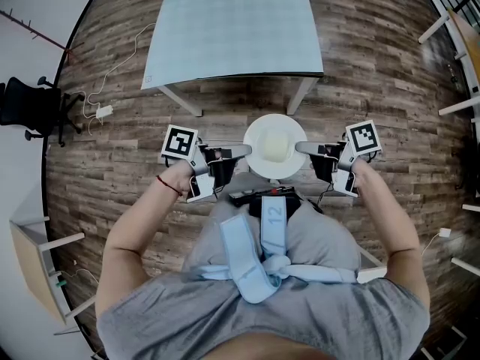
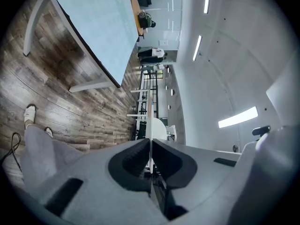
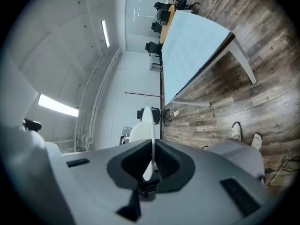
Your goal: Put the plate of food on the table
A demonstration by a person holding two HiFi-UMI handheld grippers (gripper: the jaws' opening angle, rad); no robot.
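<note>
The plate (image 1: 275, 147) is in the air, just short of the table (image 1: 232, 28), which lies at twelve o'clock from it. A pale portion of food (image 1: 276, 150) sits in the middle of the plate. The wooden floor (image 1: 375, 66) shows under and around it, so it rests on nothing but the two claws.

The left gripper (image 1: 244, 150) has the rim at nine o'clock and the right gripper (image 1: 301, 147) has it at three o'clock. In each gripper view the jaws are closed down to a narrow slit with the plate's thin white edge pinched between them.

This looks like the carrying step: the plate is lifted and level but not yet over the tabletop. The next move would call for both hands to go forward toward twelve o'clock together. They would need to keep the same height and spacing so the plate neither tips nor slips from a pinch. Then they would lower it flat onto the tabletop before either claw lets go.
</note>
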